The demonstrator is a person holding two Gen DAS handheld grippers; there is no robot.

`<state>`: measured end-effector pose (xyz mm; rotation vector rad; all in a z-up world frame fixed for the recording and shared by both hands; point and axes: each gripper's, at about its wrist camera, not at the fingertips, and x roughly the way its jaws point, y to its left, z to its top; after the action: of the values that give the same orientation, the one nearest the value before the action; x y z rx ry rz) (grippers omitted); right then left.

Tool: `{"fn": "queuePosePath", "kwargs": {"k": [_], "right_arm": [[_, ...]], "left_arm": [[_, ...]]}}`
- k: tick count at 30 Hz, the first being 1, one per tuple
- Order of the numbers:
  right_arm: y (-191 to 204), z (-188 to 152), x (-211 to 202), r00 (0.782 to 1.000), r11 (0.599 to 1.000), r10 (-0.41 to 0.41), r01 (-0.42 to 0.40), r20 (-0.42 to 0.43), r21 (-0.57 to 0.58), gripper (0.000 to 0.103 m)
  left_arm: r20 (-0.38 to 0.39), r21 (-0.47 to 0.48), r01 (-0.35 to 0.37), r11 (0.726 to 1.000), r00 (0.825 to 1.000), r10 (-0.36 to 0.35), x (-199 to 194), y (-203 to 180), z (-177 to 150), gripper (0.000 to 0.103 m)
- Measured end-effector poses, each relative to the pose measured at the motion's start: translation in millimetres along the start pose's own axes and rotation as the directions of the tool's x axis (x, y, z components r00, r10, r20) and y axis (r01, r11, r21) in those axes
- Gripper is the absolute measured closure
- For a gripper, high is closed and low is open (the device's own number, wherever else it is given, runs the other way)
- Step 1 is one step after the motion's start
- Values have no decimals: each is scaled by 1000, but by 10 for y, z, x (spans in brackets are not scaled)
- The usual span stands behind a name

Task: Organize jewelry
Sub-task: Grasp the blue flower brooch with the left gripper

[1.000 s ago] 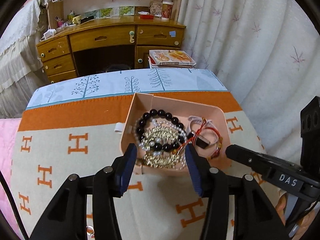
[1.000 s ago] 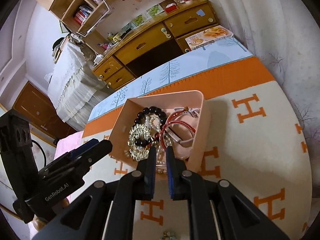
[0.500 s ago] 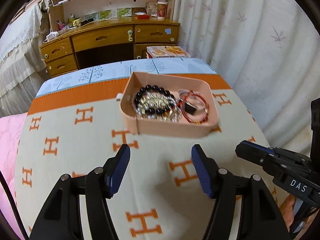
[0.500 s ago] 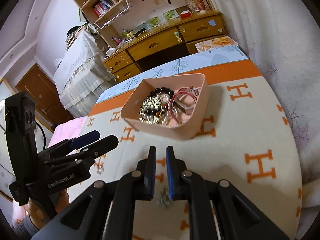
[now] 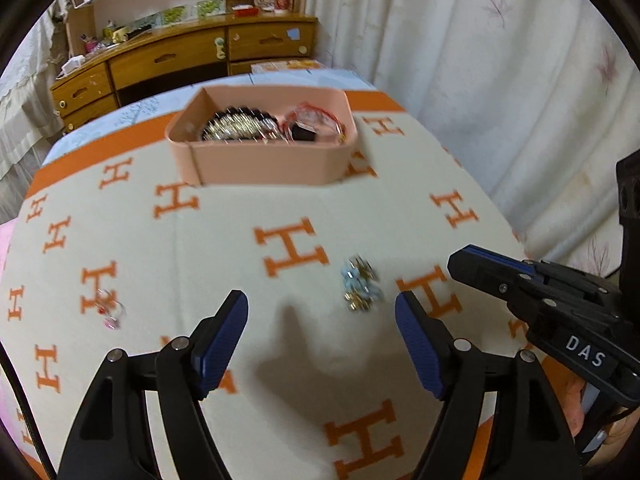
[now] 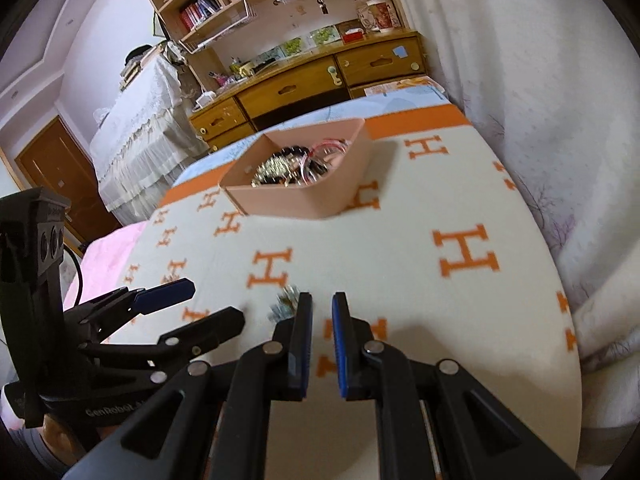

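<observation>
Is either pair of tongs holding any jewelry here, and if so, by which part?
Nothing is held. The left tongs are opening over bare blanket; the right tongs are shut and empty. The small gold-and-blue piece lies loose on the blanket.

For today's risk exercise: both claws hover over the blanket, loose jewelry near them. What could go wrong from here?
1. The left claw is opening with nothing between its jaws; the small earrings lie flat on the soft blanket, so the pads might pinch fabric or miss.
2. The shut right claw sits right beside the earrings; both claws could collide.
3. The ring lies far left and may be overlooked, never reaching the box.
</observation>
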<state>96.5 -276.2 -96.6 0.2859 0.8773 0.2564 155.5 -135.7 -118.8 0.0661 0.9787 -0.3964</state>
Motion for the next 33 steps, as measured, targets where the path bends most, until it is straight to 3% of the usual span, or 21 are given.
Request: {"fn": "queuePosePath", "kwargs": {"k": [9, 19, 23, 33], "right_arm": [[-173, -160, 32, 1000, 999, -3, 4, -20, 51, 93], [-226, -199, 137, 999, 997, 3, 1, -48, 72, 92], [-216, -194, 173, 999, 998, 7, -3, -54, 69, 92], [-22, -150, 304, 997, 1000, 17, -16, -81, 8, 92]], "left_arm": [[-39, 8, -2, 1000, 999, 2, 287, -146, -72, 30], [-2, 49, -46, 998, 999, 46, 348, -237, -45, 65], [10, 50, -36, 998, 999, 35, 353, -235, -34, 88], [6, 24, 27, 999, 1000, -27, 241, -63, -157, 92]]}}
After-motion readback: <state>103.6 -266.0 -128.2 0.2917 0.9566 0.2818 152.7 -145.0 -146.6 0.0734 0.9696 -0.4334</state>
